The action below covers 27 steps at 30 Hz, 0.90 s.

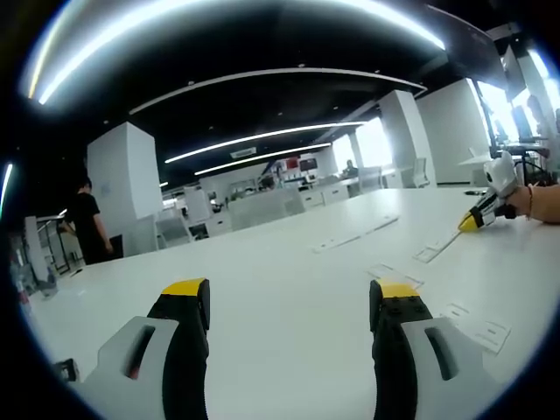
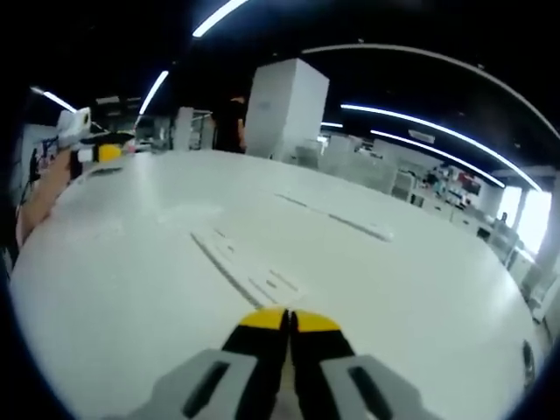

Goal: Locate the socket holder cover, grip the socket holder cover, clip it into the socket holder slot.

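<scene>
White socket parts (image 2: 262, 280) faint on white table (image 2: 131, 289). Left gripper (image 1: 293, 302) jaws wide apart, empty; right gripper (image 2: 287, 321) jaws together, empty, parts at 12 o'clock.

Bright ceiling light strips (image 1: 254, 138), window glare (image 1: 516, 101), fisheye-warped edges

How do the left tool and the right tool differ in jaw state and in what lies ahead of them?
The left tool has its yellow-tipped grey jaws spread wide apart; the right tool has its jaws pressed together with nothing visible between them. Ahead of the left tool is mostly bare white table; the right tool points at long flat white strips lying on it. Both hover low over the same table.
</scene>
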{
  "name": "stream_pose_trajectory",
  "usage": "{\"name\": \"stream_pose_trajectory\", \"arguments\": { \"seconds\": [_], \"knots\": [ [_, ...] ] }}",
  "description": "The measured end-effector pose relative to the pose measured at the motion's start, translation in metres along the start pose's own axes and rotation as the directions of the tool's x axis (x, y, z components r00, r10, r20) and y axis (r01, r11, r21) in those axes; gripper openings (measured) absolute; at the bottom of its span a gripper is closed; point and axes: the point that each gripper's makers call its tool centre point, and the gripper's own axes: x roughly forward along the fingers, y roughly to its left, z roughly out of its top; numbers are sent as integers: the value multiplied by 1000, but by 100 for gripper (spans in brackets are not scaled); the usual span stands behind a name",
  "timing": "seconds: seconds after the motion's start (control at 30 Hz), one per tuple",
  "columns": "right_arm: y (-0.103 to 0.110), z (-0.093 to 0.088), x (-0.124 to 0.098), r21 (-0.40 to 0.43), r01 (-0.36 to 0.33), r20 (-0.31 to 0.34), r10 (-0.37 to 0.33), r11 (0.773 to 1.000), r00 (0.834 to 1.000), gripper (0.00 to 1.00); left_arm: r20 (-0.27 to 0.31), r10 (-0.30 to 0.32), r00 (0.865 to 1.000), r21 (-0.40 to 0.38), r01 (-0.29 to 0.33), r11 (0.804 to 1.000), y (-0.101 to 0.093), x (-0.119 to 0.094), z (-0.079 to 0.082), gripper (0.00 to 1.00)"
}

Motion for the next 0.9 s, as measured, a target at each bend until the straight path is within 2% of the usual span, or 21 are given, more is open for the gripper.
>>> {"name": "stream_pose_trajectory", "arguments": {
  "seconds": [0.07, 0.23, 0.53, 0.67, 0.9],
  "knots": [
    [4, 1, 2, -9, -16, 11, 16, 1000, 1000, 5, 0, 0, 1000, 0, 0, 1000, 0, 0, 0, 73],
    [2, 2, 2, -54, 11, -2, -11, 998, 1000, 6, 0, 1, 1000, 0, -1, 1000, 0, 0, 0, 73],
    [3, 1, 1, -49, 8, 0, -8, 999, 1000, 6, -3, -1, 1000, 1, 1, 1000, -1, 1, 0, 73],
    [-2, 2, 0, -55, 8, -6, -8, 998, 1000, 9, -5, 2, 1000, 2, -2, 1000, 0, 1, -1, 73],
    [2, -1, -5, 1, -53, -47, 53, 999, 998, 10, -4, 3, 1000, 3, -3, 1000, 0, 0, -1, 73]
  ]
}}
